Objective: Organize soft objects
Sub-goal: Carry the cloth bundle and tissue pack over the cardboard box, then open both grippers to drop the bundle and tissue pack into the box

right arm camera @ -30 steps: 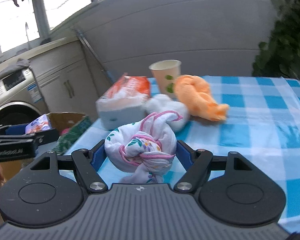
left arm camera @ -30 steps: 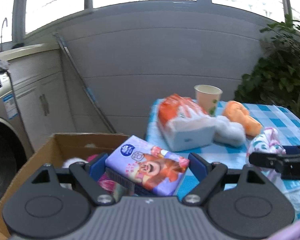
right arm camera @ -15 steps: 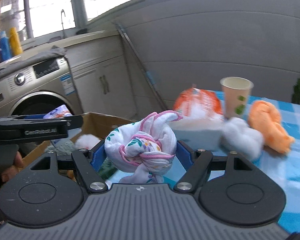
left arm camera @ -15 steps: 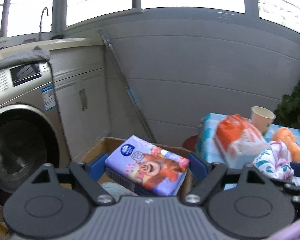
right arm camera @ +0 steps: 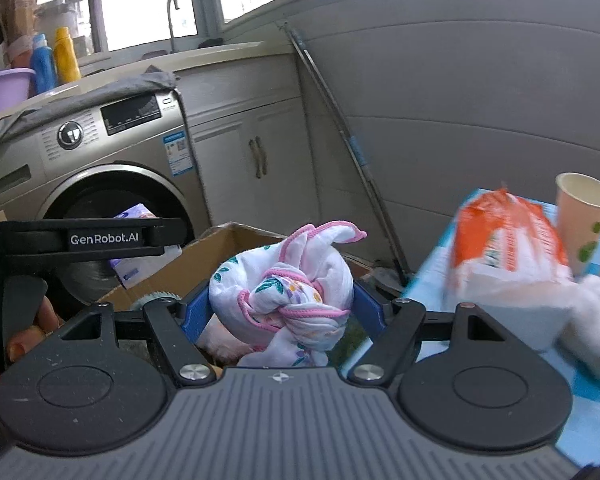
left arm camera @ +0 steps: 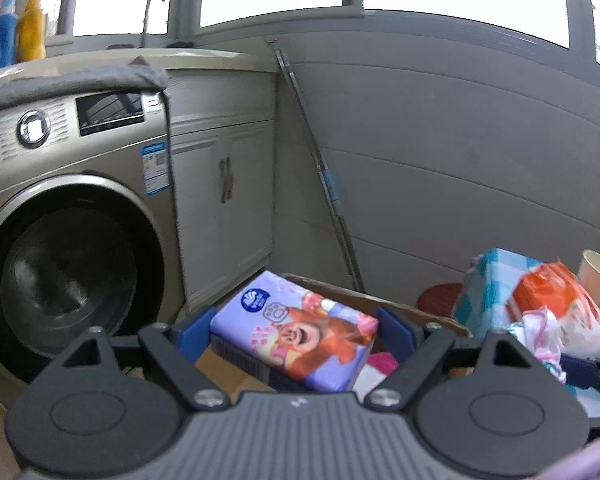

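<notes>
Now my left gripper (left arm camera: 294, 330) clamps a purple cartoon-printed tissue pack (left arm camera: 296, 332) above the brown cardboard box (left arm camera: 412, 310), while my right gripper (right arm camera: 282, 306) squeezes a knotted white floral cloth bundle with pink trim (right arm camera: 284, 284) over that box (right arm camera: 204, 256)

The cardboard box (right arm camera: 204, 256) sits between the washing machine (right arm camera: 112, 168) (left) and the table (right arm camera: 432, 268) (right).

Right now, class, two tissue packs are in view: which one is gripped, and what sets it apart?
The purple cartoon-printed tissue pack, clamped in the left gripper above the cardboard box. The orange tissue pack lies untouched on the checked table.
</notes>
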Demonstrator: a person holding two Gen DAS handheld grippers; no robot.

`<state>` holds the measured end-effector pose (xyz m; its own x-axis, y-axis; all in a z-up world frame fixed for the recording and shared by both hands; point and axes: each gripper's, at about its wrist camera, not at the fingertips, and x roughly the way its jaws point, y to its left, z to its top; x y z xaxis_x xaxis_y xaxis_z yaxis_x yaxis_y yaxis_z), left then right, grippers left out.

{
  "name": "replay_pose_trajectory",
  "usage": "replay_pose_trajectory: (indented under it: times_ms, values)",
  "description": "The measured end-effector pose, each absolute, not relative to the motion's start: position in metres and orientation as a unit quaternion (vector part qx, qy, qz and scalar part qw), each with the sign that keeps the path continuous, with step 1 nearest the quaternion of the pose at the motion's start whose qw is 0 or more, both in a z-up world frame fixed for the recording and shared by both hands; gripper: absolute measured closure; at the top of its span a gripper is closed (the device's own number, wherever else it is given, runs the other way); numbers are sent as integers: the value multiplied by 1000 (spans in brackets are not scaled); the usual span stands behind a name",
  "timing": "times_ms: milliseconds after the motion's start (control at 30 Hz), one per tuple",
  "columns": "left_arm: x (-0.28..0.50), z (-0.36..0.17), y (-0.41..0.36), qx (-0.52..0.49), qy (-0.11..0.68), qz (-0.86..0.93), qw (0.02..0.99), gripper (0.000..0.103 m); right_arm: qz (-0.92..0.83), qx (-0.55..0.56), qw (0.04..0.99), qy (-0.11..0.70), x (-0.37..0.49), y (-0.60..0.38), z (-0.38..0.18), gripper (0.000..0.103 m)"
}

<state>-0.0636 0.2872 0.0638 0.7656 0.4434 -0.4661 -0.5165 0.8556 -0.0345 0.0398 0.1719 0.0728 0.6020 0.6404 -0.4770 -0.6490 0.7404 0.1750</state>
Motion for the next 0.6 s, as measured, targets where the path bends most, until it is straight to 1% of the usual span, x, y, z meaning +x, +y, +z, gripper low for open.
replay_pose_trajectory:
  times_ms: [300,467,567,600]
  values:
    - [-65,67,304,-104,218,273,931,17,374,-5,890,260,44,182,76,11]
    - [-65,67,307,-109,218,275,930,17,372,-13,888,271,50,188,70,11]
    - [-63,66,307,-109,220,275,929,17,376,-17,879,291,53,190,61,8]
    - [-62,65,307,-108,222,275,929,17,377,-18,878,294,51,190,58,5]
